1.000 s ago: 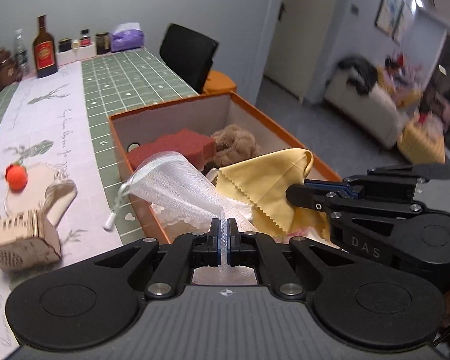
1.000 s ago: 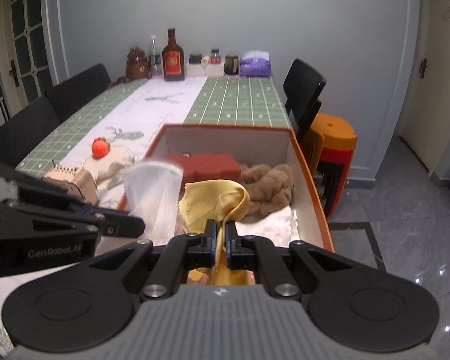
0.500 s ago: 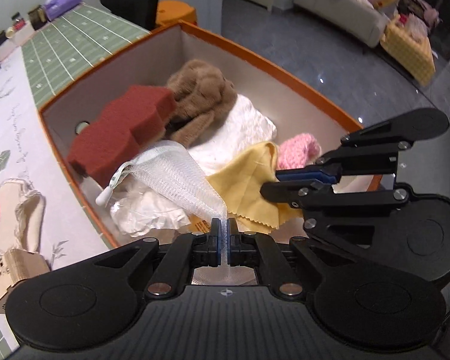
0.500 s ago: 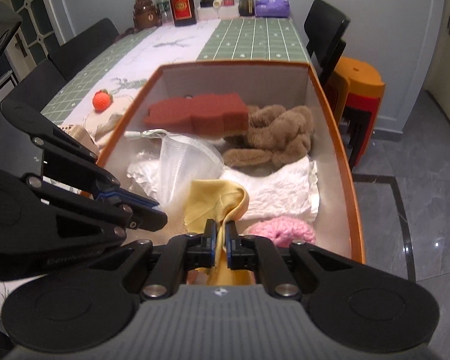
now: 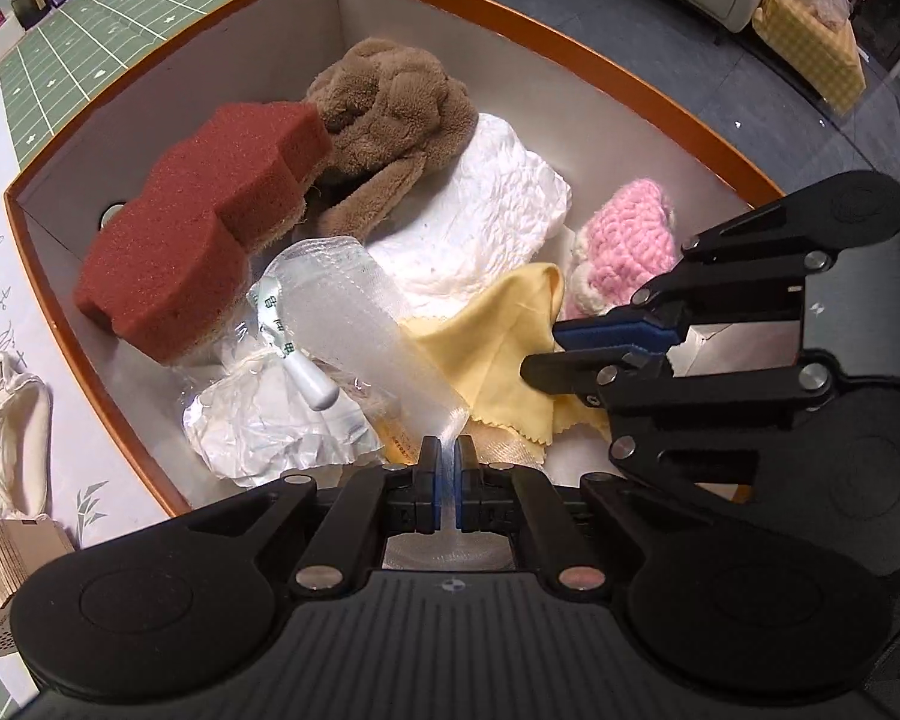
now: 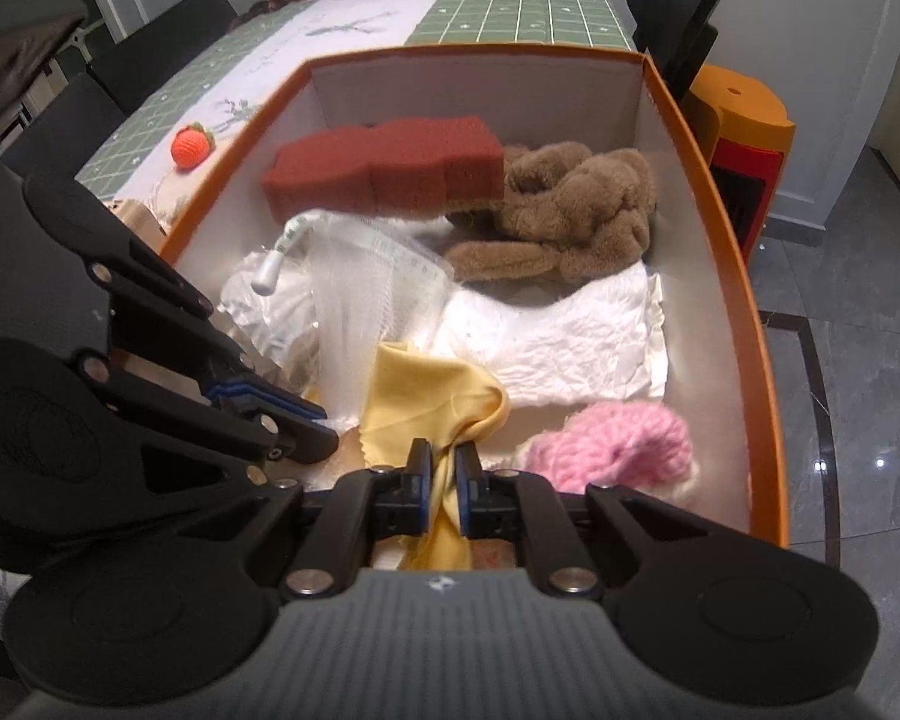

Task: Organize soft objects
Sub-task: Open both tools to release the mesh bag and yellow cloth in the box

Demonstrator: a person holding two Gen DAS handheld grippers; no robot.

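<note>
Both grippers reach down into the orange box [image 5: 630,102]: left gripper [image 5: 447,480] clenched on a mesh bag [image 5: 354,312], right gripper [image 6: 444,495] pinching a yellow cloth [image 6: 426,390]. Next step, likely: release both inside.

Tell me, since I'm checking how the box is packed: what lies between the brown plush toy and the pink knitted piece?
Crumpled white paper fills that stretch between the brown plush toy and the pink knitted piece; both wrist views show it.

One box [image 5: 582,45], seven soft things in it.
One red sponge [image 5: 204,222], one brown plush [image 5: 390,120], one white pad [image 5: 486,222], one pink knit [image 5: 627,234], one yellow cloth [image 5: 498,354], one mesh bag [image 5: 354,312], one crumpled wrapper [image 5: 264,426].
</note>
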